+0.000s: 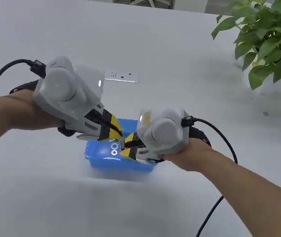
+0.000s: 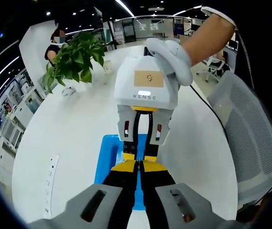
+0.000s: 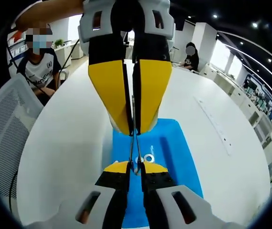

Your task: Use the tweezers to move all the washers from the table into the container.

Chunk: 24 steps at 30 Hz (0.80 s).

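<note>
two washers (image 3: 149, 158) in container (image 3: 174, 143), tweezers (image 3: 133, 138), left tool (image 2: 138, 166), right tool (image 3: 135, 168) overhead; plant (image 1: 263, 34) beyond

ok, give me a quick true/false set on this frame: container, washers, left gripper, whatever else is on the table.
1. The container is red. False: it is blue.
2. Washers lie inside the container. True.
3. The left gripper has its jaws wide open. False: they are shut on the tweezers.
4. A power strip lies on the table beyond the container. True.
5. In the head view the plant stands at the near left. False: it is at the far right.
</note>
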Tool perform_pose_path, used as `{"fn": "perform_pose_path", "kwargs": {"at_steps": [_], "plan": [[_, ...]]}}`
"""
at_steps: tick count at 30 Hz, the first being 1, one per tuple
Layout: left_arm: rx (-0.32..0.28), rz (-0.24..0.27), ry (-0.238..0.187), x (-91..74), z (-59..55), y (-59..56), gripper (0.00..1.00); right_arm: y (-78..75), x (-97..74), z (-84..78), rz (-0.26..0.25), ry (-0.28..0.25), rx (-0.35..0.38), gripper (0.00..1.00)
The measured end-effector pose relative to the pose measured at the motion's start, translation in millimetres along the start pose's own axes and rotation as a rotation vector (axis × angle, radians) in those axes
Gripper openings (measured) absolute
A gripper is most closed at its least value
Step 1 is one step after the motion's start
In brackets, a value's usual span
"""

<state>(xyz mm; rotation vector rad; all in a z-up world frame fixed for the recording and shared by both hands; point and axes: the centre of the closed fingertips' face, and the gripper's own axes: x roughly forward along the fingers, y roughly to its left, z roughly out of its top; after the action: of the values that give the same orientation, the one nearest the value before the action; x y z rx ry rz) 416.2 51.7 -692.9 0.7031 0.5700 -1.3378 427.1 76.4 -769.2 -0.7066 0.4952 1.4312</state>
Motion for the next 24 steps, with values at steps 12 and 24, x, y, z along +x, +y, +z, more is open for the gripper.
{"fn": "perform_pose_path", "kwargs": {"at_steps": [12, 24], "plan": [[-0.018, -0.017, -0.003, 10.3, -8.4, 10.0, 0.06, -8.2, 7.3, -9.9, 0.014, 0.007, 0.025, 0.11], [-0.035, -0.035, 0.002, 17.8, -16.5, 13.9, 0.06, -7.6, 15.0, -17.4, 0.041, 0.018, 0.049, 0.11]]}}
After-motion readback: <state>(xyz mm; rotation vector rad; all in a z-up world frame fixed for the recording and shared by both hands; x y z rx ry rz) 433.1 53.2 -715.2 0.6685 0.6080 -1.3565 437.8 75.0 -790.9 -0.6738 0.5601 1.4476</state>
